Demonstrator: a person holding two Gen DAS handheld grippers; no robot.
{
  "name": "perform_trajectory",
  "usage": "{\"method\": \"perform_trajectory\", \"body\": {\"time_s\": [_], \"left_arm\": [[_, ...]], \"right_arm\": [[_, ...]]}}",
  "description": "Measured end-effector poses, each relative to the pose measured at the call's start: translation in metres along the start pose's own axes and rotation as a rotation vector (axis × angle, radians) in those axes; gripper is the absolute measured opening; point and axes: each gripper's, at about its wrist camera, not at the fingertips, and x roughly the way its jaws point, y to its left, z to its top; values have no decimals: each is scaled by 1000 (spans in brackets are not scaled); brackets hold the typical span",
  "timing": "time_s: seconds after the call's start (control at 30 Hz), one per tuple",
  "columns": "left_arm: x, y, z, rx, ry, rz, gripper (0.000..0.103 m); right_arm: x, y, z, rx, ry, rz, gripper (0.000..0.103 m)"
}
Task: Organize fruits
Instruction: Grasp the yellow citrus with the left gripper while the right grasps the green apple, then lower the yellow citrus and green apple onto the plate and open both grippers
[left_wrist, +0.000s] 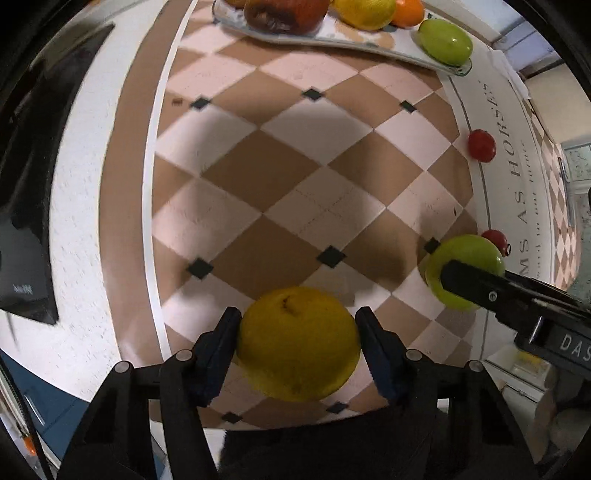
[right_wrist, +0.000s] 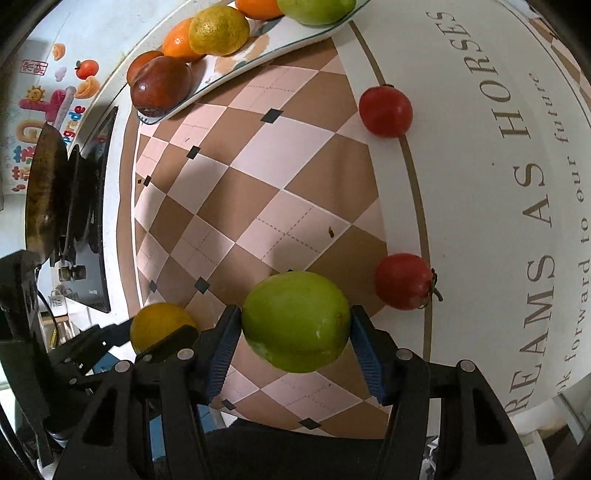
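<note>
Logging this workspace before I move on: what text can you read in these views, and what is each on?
"REAMS AS HORSES", start cut off: tablecloth border.
"forward to our future": smaller line beside it.
"DAS", cut off: right gripper body.
Colourful wall stickers: partly "grade", otherwise unreadable.
White mark on black stovetop: blurred.

Yellow lemon (left_wrist: 298, 343), green apple (right_wrist: 296, 320), brown-and-pink checkered tablecloth (left_wrist: 295, 177).

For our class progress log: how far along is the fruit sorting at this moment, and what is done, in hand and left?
Done: the plate already carries a dark red fruit, oranges, a lemon and a green fruit.
In hand: the left gripper clamps a yellow citrus fruit; the right gripper clamps a green fruit.
Left: two red tomatoes lie on the tablecloth.
</note>
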Motion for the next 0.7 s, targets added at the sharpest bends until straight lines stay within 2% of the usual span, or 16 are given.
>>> {"method": "perform_trajectory", "body": {"time_s": [0.07, 0.2, 0.4, 0.57, 0.7], "left_arm": [[-2, -2, 1, 3, -19, 20, 61], [-17, -7, 9, 4, -55, 6, 61], [-70, -30, 48, 18, -156, -46, 61], [-99, -47, 98, 24, -229, -78, 61], [-97, -62, 145, 12, -232, -71, 61]], "right_arm": [[-3, 2, 1, -15, -11, -6, 62], [-22, 1, 8, -3, -50, 38, 62], [-73, -7, 45, 21, -145, 120, 62], [-109, -16, 103, 22, -219, 152, 62], [-115, -26, 158, 20, -246, 137, 62]]}}
